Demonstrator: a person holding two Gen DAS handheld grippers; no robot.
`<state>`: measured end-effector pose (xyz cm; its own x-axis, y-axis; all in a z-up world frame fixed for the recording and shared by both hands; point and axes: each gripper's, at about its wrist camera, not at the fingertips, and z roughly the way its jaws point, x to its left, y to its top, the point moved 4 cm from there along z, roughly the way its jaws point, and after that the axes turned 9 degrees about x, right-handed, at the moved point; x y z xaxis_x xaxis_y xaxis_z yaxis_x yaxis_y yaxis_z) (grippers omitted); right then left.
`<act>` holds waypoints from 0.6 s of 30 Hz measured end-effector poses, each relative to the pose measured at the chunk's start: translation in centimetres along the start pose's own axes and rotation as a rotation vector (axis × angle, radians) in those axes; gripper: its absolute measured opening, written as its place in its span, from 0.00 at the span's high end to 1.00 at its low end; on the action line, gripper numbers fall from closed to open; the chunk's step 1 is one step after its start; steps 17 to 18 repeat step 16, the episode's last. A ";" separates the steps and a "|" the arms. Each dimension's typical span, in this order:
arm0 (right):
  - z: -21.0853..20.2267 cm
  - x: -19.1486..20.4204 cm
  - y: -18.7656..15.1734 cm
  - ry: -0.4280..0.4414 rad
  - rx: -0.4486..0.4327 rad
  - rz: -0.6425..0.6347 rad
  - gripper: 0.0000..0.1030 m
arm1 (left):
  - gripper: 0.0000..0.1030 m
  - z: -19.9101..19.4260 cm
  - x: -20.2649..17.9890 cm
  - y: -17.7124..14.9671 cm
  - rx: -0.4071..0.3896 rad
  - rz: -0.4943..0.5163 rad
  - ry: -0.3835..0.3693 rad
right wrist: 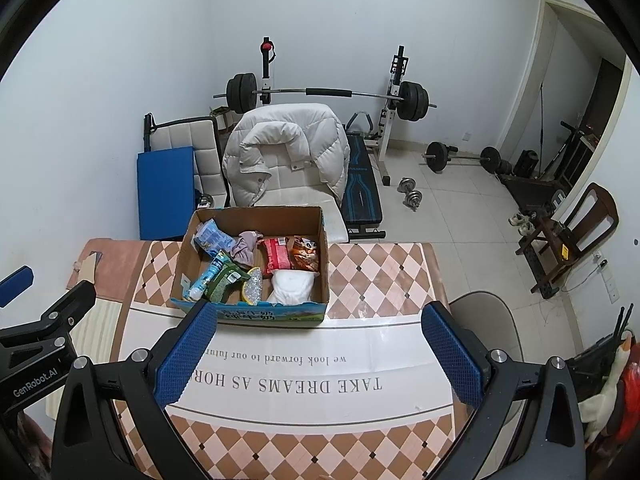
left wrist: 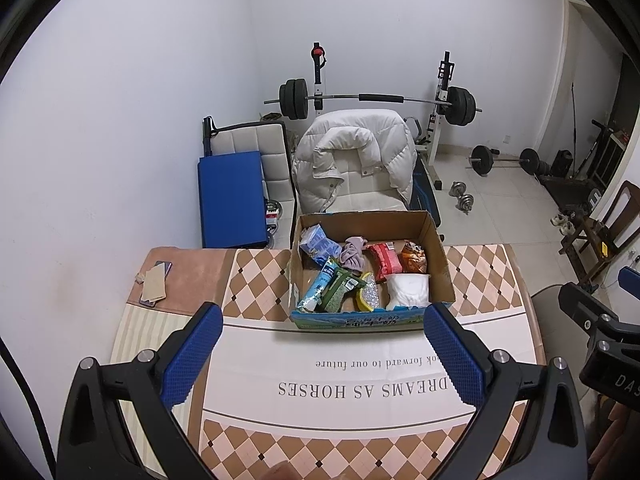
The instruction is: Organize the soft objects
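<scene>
Cardboard box [left wrist: 372, 264], open-topped, centre of the left wrist view on the checked tablecloth [left wrist: 256, 280]; long axis runs left to right across the frame.

Contents:
- blue-white tube [left wrist: 318, 289], lower left of box, lying diagonally, cap end toward the lower left
- green packet [left wrist: 340, 289] just beside it, same slant
- mauve cloth [left wrist: 354, 254], bunched, upper middle
- red packet [left wrist: 385, 258] and orange packet [left wrist: 414, 258], upper right
- white soft bundle [left wrist: 408, 290], lower right corner
- yellow glittery sponge [left wrist: 367, 294], lower middle

Left gripper [left wrist: 322, 354]: fingers spread wide, nothing between them, low in frame, near the box.
Right gripper [right wrist: 318, 354]: likewise spread and empty, box [right wrist: 256, 256] at upper left of centre.
</scene>
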<state>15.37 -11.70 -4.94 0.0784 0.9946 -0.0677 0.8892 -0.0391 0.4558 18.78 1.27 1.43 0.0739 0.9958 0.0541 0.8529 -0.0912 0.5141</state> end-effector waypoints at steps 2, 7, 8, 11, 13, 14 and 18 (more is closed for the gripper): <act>0.0 0.0 0.0 0.001 0.001 0.002 0.00 | 0.00 0.0 0.0 0.0 0.000 -0.002 0.002; 0.0 -0.1 -0.3 0.000 -0.001 0.002 0.00 | 0.00 0.0 0.0 0.0 0.000 0.000 -0.002; 0.0 -0.1 -0.3 0.001 -0.001 0.002 0.00 | 0.00 0.0 -0.1 -0.1 0.000 0.002 -0.002; 0.0 0.0 -0.3 0.001 -0.003 0.003 0.00 | 0.00 0.1 -0.2 -0.2 0.000 0.007 -0.007; 0.0 -0.1 -0.4 0.002 -0.002 0.002 0.00 | 0.00 0.0 -0.2 -0.3 -0.011 0.007 0.002; 0.0 0.1 -0.2 0.004 -0.003 0.002 0.00 | 0.00 -0.1 -0.2 -0.4 -0.023 0.006 0.015; 0.0 -0.1 -0.4 0.001 -0.003 0.001 0.00 | 0.00 -0.3 -0.2 -0.5 -0.033 0.006 0.024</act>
